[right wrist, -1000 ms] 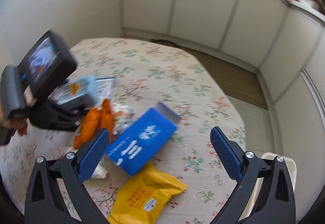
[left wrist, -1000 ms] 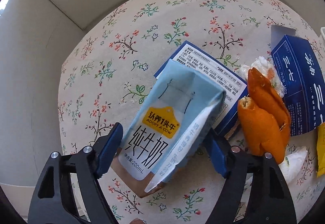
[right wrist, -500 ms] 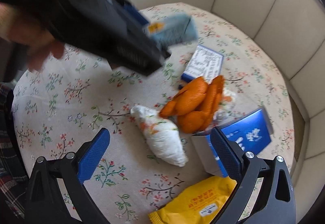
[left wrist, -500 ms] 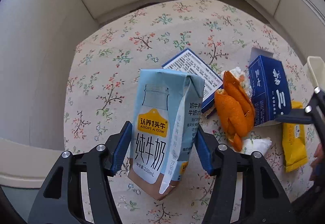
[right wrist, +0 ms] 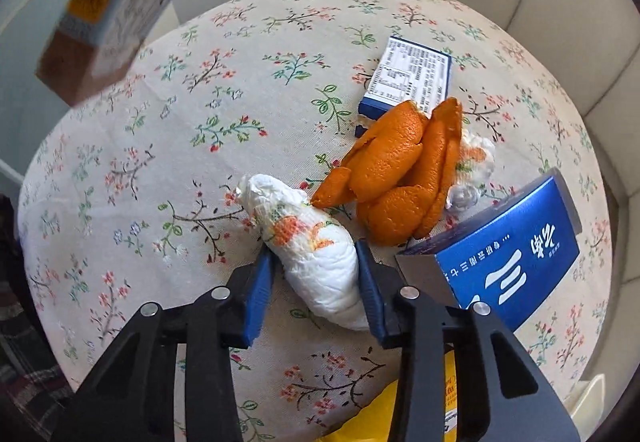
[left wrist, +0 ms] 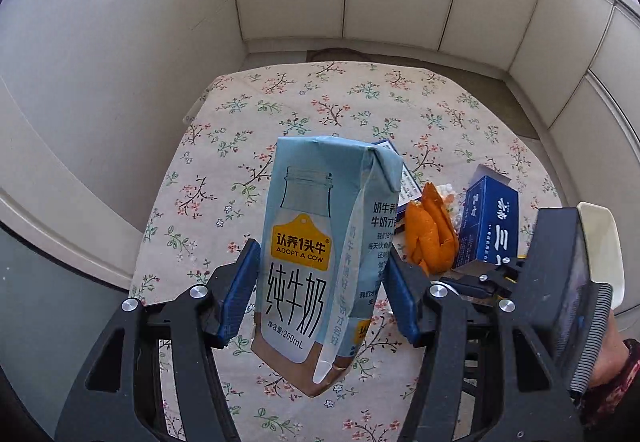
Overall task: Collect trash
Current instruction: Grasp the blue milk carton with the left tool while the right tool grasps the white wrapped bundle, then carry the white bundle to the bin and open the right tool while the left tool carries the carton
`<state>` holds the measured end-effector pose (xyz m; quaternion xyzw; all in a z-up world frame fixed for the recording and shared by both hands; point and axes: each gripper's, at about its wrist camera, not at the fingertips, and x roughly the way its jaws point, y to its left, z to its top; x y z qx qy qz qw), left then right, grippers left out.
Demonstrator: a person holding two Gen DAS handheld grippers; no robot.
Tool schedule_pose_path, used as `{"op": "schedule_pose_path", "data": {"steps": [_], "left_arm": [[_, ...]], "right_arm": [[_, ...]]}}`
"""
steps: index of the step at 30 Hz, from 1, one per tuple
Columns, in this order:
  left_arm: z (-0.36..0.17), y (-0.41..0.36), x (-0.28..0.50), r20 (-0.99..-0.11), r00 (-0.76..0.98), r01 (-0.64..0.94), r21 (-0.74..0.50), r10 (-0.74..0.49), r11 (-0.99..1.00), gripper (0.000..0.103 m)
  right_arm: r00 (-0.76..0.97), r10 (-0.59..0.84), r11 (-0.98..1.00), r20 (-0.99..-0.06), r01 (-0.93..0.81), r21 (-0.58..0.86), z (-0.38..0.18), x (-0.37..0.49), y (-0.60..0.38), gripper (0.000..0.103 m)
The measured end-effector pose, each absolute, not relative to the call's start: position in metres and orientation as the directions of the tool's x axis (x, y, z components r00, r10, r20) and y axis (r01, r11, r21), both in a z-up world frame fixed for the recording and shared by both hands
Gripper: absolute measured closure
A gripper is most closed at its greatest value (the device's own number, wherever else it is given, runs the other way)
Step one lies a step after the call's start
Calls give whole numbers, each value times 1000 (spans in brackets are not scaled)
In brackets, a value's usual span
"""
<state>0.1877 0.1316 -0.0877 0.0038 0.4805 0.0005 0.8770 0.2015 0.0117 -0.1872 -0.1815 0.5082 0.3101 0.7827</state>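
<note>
The left gripper (left wrist: 320, 298) held a milk carton (left wrist: 320, 242) upright between its fingers, lifted clear of the flowered desk (left wrist: 320, 101). The right gripper (right wrist: 316, 274) pointed down at the desk, its fingers closing around a crumpled tissue (right wrist: 316, 246) lying between them. Just beyond those fingers lay orange peel (right wrist: 396, 169), with a blue box (right wrist: 508, 262) to their right.

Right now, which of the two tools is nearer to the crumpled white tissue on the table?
The right tool. Its jaws are closing around the crumpled tissue, which lies between them. The left tool is lifted above the tablecloth, gripping a milk carton, apart from the tissue.
</note>
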Motion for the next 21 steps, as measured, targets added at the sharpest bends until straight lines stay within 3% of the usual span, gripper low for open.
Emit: {"op": "schedule_pose_path", "data": {"steps": [6, 21], "left_arm": [[-94, 145, 198, -849, 529, -88, -56, -1, 995, 46], [-56, 132, 198, -758, 652, -109, -115, -16, 987, 46]], "right_arm": [[318, 348, 751, -882, -658, 59, -170, 195, 8, 64], [515, 409, 843, -753, -529, 96, -101, 210, -29, 64]]}}
